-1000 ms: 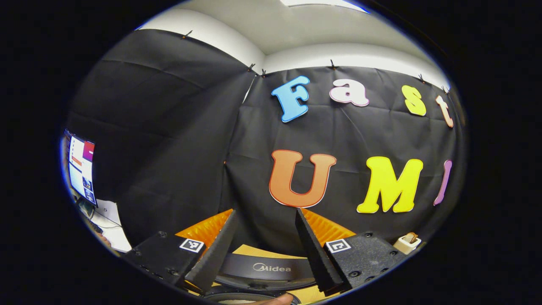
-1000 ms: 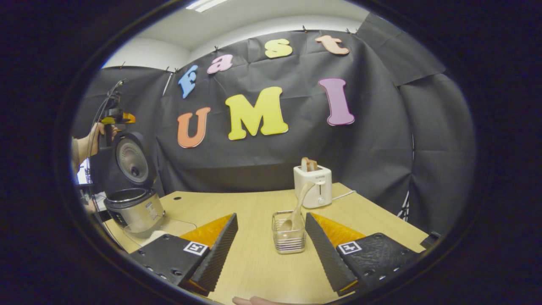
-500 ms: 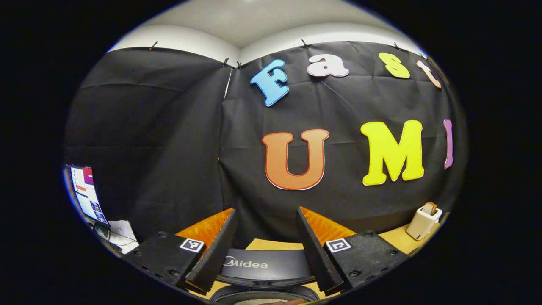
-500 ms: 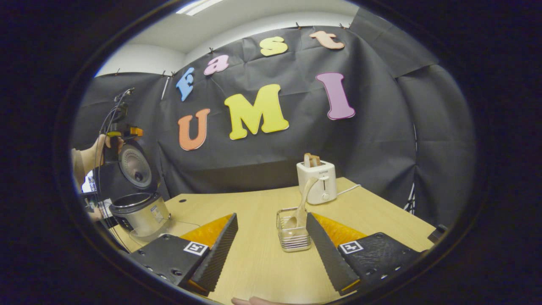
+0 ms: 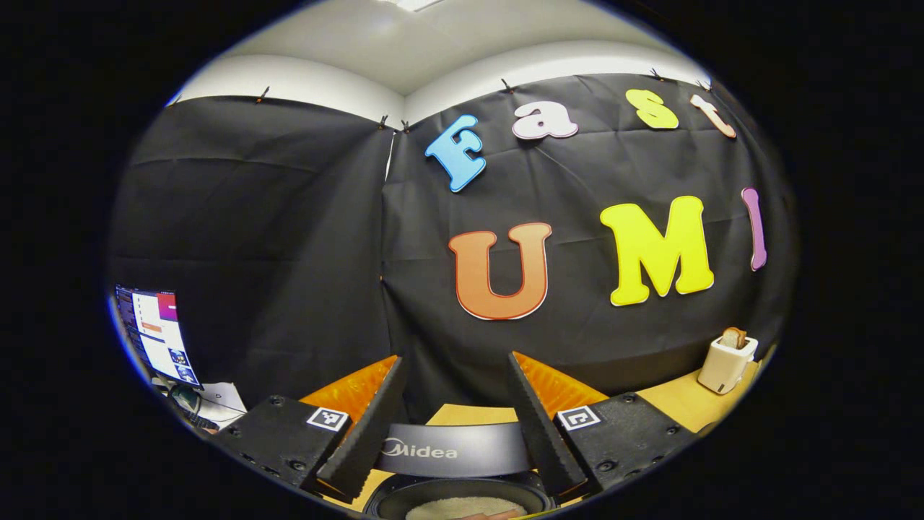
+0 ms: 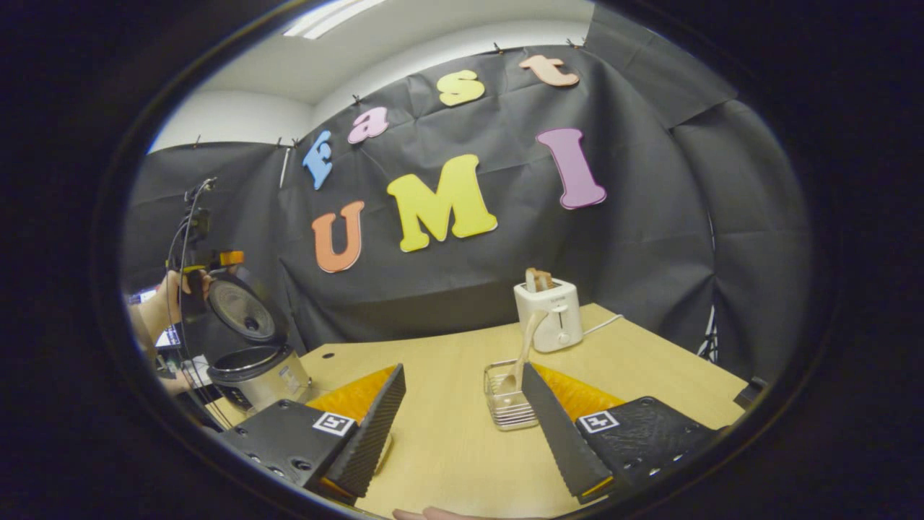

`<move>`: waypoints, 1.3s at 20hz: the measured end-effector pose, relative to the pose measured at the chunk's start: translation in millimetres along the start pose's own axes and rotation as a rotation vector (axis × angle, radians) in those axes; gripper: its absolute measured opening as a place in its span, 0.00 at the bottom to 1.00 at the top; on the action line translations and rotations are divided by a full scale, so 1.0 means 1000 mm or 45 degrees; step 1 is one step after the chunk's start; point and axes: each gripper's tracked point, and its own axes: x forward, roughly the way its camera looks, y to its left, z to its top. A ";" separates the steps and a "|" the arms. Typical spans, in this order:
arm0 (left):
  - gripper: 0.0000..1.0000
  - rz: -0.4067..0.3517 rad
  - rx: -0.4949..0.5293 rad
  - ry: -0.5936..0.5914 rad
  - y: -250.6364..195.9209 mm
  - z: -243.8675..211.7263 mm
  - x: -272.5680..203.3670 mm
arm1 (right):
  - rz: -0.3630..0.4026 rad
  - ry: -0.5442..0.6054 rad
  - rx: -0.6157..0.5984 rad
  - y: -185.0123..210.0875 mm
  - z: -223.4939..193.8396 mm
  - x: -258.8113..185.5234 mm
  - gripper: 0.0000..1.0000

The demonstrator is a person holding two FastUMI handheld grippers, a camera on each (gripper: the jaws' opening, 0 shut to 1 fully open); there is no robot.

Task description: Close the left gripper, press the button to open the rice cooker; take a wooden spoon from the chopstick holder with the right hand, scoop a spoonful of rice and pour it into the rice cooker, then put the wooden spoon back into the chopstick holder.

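In the right gripper view the rice cooker [image 6: 260,372] stands at the table's far left with its lid [image 6: 242,310] raised. A hand holds my left gripper [image 6: 213,258] at the lid's top edge. The wire chopstick holder [image 6: 503,403] sits mid-table, and the wooden spoon [image 6: 527,343] leans out of it. My right gripper [image 6: 462,368] is open, short of the holder, its right finger overlapping the holder's side. In the left gripper view my left gripper [image 5: 453,361] is open above the lid's edge [image 5: 451,451]. Below is a dark round rim [image 5: 404,498] with pale grains inside.
A white toaster [image 6: 552,321] with bread in its slot stands behind the holder, its cord trailing right; it also appears at the right in the left gripper view [image 5: 725,361]. A monitor [image 5: 155,336] glows at the far left. The wooden table [image 6: 433,448] stretches toward me.
The left gripper view has dipped, bringing more of the lid and the round rim into sight. The holder and spoon now sit against my right finger instead of midway between the fingers.
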 end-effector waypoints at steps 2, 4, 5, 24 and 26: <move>0.89 0.012 -0.007 -0.046 -0.002 -0.005 -0.016 | 0.017 0.013 -0.025 0.005 -0.005 0.001 0.92; 0.89 0.022 -0.008 -0.101 -0.002 -0.011 -0.030 | 0.018 0.024 -0.045 0.008 -0.010 0.004 0.92; 0.89 0.023 -0.004 -0.114 -0.003 -0.015 -0.036 | 0.019 0.036 -0.049 0.010 -0.013 0.005 0.96; 0.87 -0.055 -0.039 0.006 -0.020 -0.131 -0.124 | 0.029 0.083 -0.020 0.009 -0.020 0.003 0.96; 0.87 -0.052 -0.041 0.018 -0.021 -0.139 -0.127 | 0.027 0.081 -0.021 0.008 -0.019 0.002 0.92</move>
